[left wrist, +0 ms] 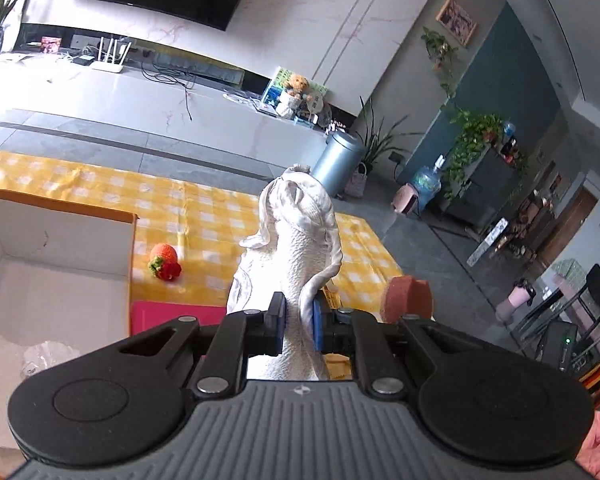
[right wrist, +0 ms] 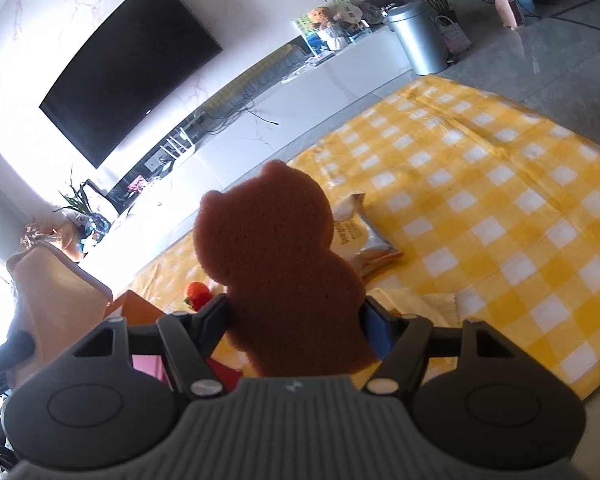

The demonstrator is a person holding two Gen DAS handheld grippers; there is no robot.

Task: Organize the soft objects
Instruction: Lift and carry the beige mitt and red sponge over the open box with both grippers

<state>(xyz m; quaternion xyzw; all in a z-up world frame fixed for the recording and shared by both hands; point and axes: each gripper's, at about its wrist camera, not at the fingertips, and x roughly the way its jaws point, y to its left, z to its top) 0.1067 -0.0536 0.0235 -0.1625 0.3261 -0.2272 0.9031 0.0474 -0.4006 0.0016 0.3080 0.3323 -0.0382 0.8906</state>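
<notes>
Soft objects under sorting: two are airborne, one per gripper. Left gripper (left wrist: 299,322) is clenched on a white cloth (left wrist: 300,240); the jaws are nearly together, pinching the fabric at a bunched waist. The cloth rises away from the pads, its long axis running along the gripper's pointing line, its knotted tip toward the far side of the yellow checked cloth (right wrist: 500,200) that covers the tabletop. A fold also hangs below the pads. Pinching at the gather probably keeps the loose folds from trailing.

Right gripper (right wrist: 296,326) grasps a brown bear-shaped sponge (right wrist: 276,256). The jaws stand wide because the sponge is held across its lower body, flat face toward the camera. Its long axis runs feet to ears, ears pointing away from the gripper and toward the television wall. It is visibly clear of the tabletop. The edge-on hold suits a slab that would buckle if pinched through its thin side, in my judgement.

An open cardboard box (left wrist: 60,248) sits at the left of the tabletop, the likely destination. A knitted strawberry (left wrist: 165,267) lies just beside it, untouched. A foil snack packet (right wrist: 366,240) lies farther out on the checked cloth.
</notes>
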